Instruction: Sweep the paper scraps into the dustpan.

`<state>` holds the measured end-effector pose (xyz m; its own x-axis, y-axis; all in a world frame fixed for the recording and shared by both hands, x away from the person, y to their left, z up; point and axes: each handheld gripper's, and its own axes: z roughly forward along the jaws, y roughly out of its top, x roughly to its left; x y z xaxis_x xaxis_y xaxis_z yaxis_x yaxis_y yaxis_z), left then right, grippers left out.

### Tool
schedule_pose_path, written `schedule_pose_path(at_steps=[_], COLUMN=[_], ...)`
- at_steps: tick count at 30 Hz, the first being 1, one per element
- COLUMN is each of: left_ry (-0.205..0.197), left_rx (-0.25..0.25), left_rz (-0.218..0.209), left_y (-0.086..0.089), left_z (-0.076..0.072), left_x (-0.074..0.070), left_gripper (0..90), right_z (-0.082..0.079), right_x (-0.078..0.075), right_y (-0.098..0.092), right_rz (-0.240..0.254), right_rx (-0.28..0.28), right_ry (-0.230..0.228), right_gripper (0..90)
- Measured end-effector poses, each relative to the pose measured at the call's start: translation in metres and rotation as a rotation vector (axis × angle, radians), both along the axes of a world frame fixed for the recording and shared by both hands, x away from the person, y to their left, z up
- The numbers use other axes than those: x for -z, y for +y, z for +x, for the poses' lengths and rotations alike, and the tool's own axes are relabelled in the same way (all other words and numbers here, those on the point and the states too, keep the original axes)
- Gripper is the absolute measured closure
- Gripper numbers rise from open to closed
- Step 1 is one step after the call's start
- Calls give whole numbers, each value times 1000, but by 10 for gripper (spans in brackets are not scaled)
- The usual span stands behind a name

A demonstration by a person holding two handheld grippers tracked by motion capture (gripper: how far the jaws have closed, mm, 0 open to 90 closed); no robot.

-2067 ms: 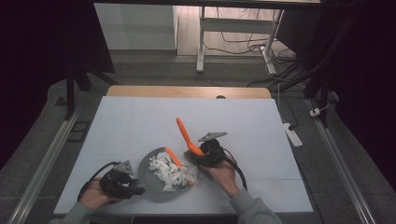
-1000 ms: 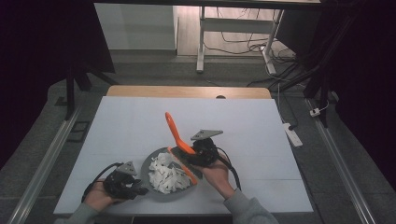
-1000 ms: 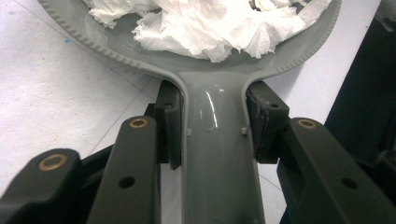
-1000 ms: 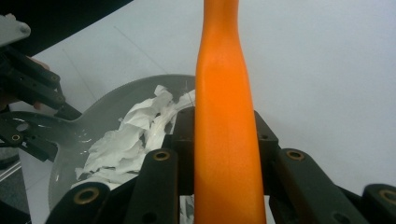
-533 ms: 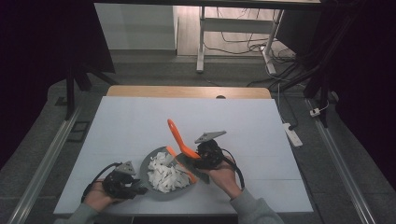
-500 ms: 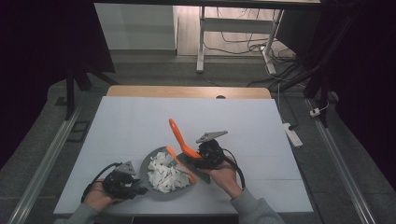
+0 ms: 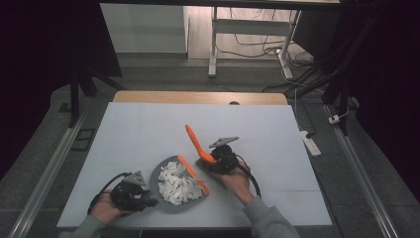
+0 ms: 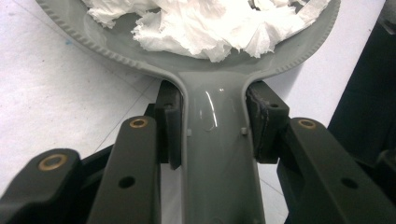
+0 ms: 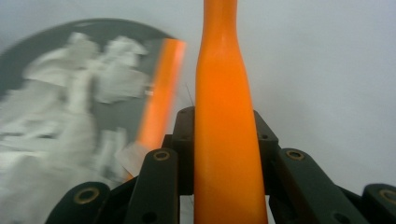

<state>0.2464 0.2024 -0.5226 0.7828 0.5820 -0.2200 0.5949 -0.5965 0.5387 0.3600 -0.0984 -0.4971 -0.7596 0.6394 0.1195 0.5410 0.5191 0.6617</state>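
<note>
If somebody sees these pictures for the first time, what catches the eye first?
The bright orange plastic brush, its handle clamped in the right gripper near the table's middle. Next, the grey plastic dustpan heaped with white torn paper scraps at the near edge, its handle gripped by the left gripper.

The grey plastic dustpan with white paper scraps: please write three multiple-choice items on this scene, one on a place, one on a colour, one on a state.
1. Where do the white paper scraps lie?
A. in the grey plastic dustpan
B. on the floor
C. on the far table edge

2. What colour is the brush handle in the right hand-held gripper?
A. blue
B. orange
C. green

3. How does the left hand-held gripper stand?
A. open, apart from the pan
B. shut on a scrap
C. shut on the dustpan's handle

Key: 1 A, the pile rests in the pan; 2 B, the handle is orange; 3 C, both pads press on the handle.
</note>
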Motion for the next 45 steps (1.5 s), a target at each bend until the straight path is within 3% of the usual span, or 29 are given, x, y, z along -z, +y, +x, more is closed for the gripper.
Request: schedule_pose_path(at_steps=[2,7,9,11,13,18,24,32,35,40,45], left_ry=[1,0,-2,-6,-3,-13,-33,-57,-45,-17,-2], left_rx=[-3,0,-1,-10,-8,-19,-42,-70,-73,-62,-63], left_rz=[0,1,-3,-9,-21,-44,-61,-80,-72,-31,-29], left_y=[-1,-1,-1,0,1,3,6,9,10,15,21], left_z=[0,-1,-1,-1,-2,-1,-2,-3,-3,-4,-3], left_x=[0,0,1,0,0,-1,-2,-4,-4,-2,-3], left_gripper=[616,615,616,616,616,616,616,616,616,616,616], right_z=[-5,-22,-28,-30,-29,-24,-21,-16,-12,6,25], right_x=[-1,-11,-18,-24,-27,-31,-35,-46,-48,-37,-21], right_y=[12,41,46,45,40,22,13,-4,-12,-29,-33], right_rz=[9,91,109,99,81,91,71,146,154,99,68], right_rx=[-27,-128,-163,-163,-148,-98,-92,-48,-19,67,117], right_ry=[6,37,15,-9,-35,-32,-36,-71,-83,-90,-69], right_gripper=[702,701,702,702,701,701,701,701,701,701,701])
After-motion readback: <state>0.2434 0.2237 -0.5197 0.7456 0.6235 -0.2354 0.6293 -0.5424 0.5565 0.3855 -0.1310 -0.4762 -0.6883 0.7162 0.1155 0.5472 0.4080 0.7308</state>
